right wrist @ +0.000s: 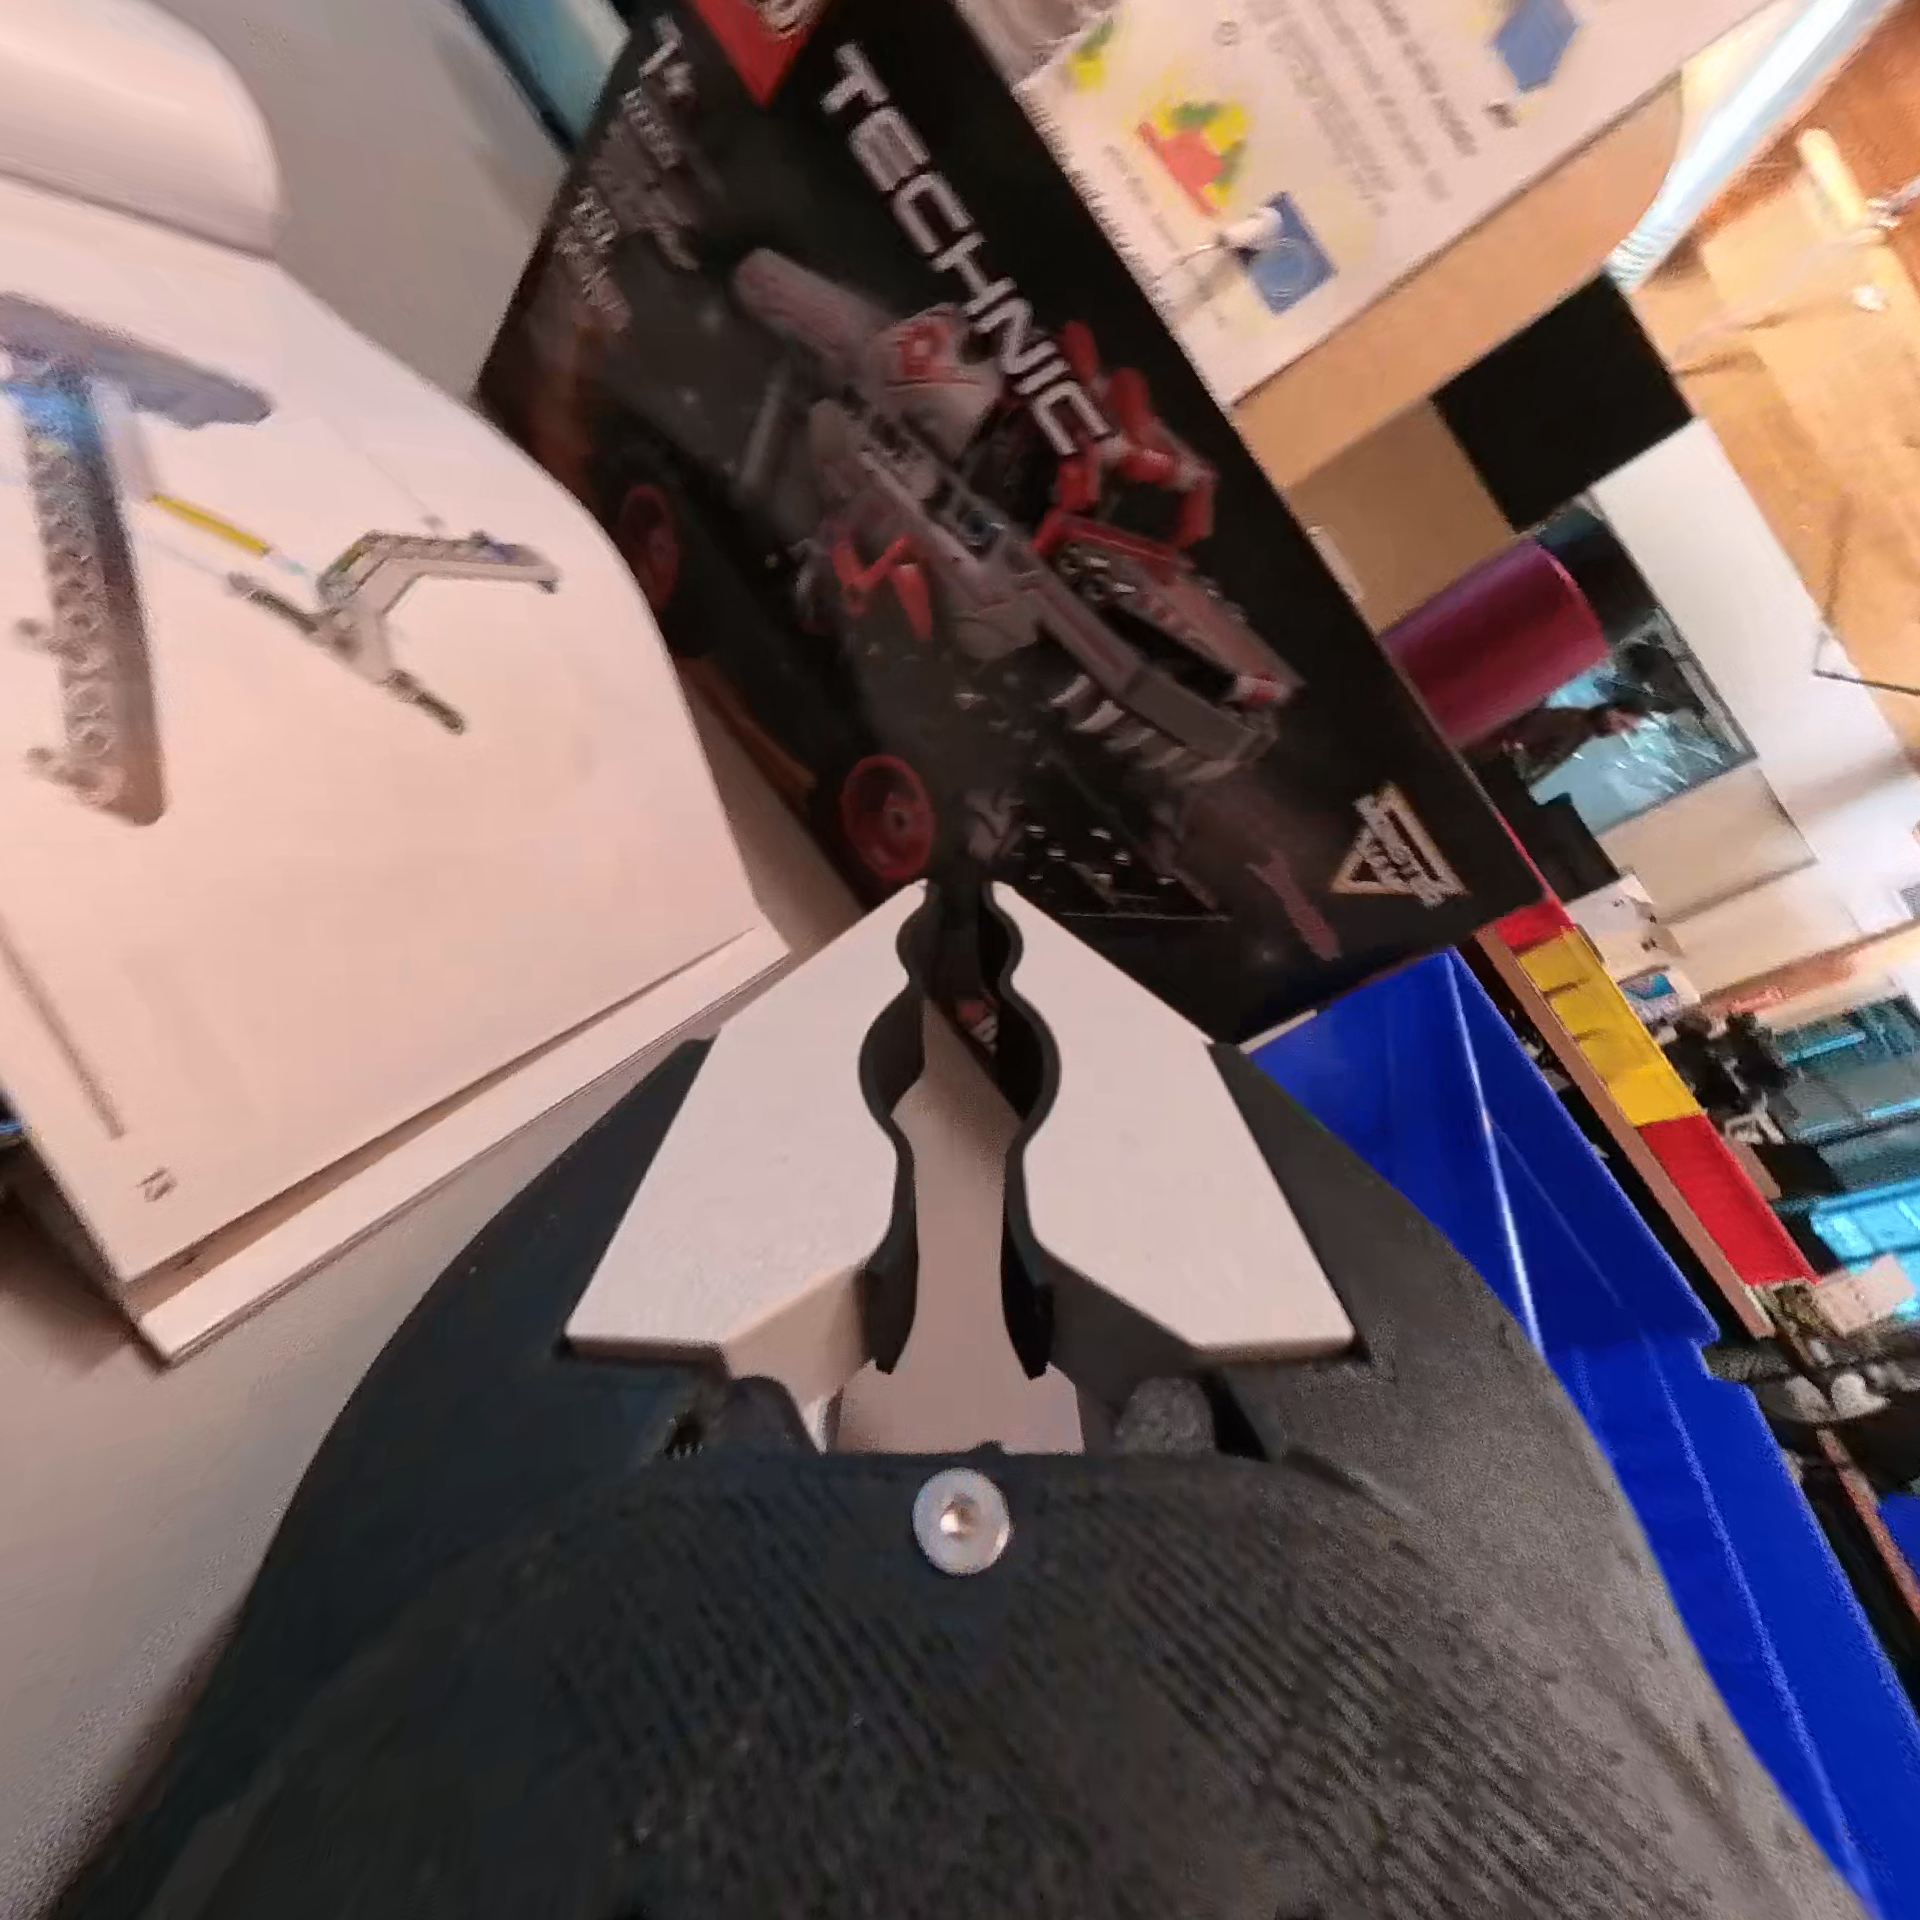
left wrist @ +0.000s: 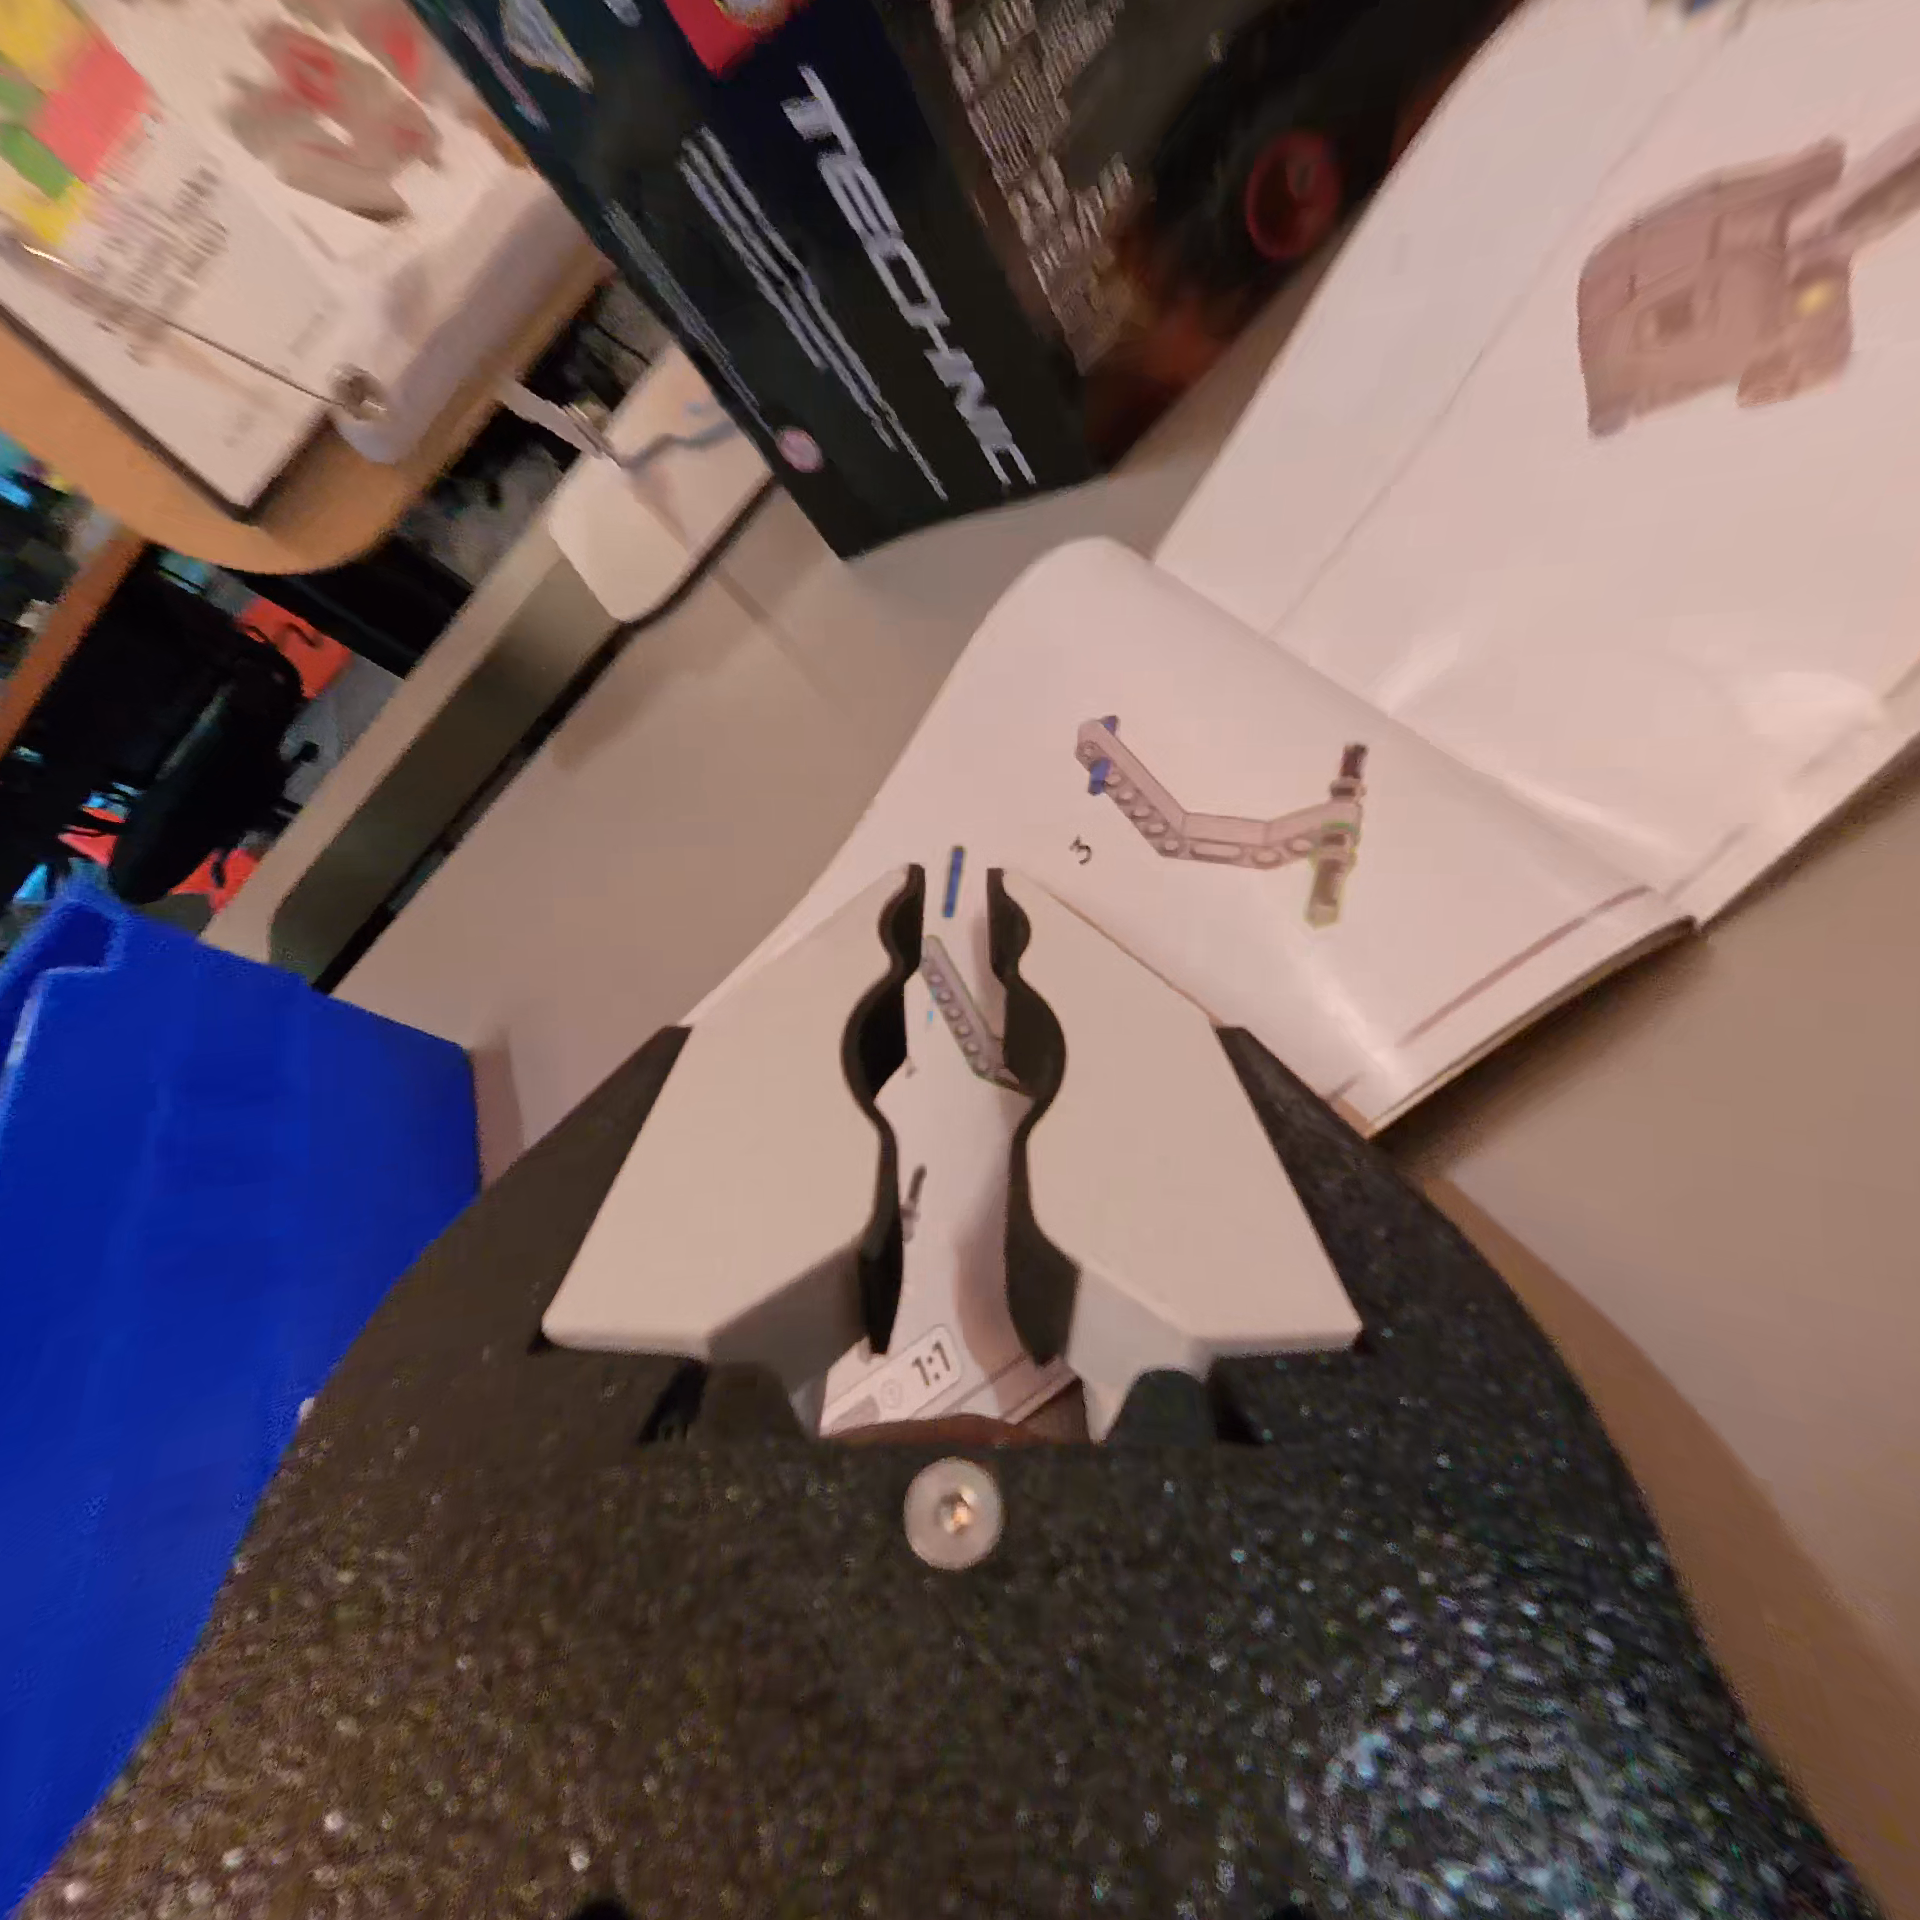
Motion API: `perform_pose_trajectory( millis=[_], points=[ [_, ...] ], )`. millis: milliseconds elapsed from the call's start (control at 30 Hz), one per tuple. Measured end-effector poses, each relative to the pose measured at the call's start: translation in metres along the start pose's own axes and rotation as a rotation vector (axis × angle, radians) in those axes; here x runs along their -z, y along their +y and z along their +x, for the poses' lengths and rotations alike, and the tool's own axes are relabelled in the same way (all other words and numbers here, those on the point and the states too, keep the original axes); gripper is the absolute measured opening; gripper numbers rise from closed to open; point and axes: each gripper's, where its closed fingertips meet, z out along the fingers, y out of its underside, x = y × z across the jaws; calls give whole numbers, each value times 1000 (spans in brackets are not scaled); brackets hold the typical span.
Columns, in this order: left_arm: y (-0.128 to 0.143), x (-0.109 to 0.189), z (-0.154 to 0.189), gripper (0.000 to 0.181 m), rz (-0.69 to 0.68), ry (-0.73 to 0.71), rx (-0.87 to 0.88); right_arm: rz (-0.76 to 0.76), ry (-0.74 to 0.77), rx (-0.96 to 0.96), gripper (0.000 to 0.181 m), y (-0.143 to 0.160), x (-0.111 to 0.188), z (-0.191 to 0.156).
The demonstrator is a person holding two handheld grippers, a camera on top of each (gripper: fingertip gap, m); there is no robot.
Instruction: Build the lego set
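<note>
Both tongs hold nothing. Left tongs stand a narrow gap apart at the tips, hovering over the open booklet, whose printed build steps show through the gap. Left of these tongs is a blue bin; ahead, past the booklet, stands the black box of the set on the desk.

Right tongs are likewise a narrow gap apart, pointing at the lower edge of the box, which stands just ahead. The booklet lies to their left on the desk, and a bin sits close on their right. No loose bricks can be made out in either view; both are motion-blurred.
</note>
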Motion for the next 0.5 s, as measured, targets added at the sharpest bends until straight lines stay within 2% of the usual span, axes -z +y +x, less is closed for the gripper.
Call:
perform_pose_trajectory(
  millis=[100, 267, 500],
  points=[
    [-16, 12, -12, 13, 121, -56, 75, 48, 84, -107, 8, -3, 2, 16],
    [-38, 34, -33, 13, 310, -141, 162, 53, 155, -147, 19, -1, 5, 33],
    [-54, 49, -34, 9, 419, -195, 118, 47, 160, -177, 23, 2, 7, 35]
  ],
)
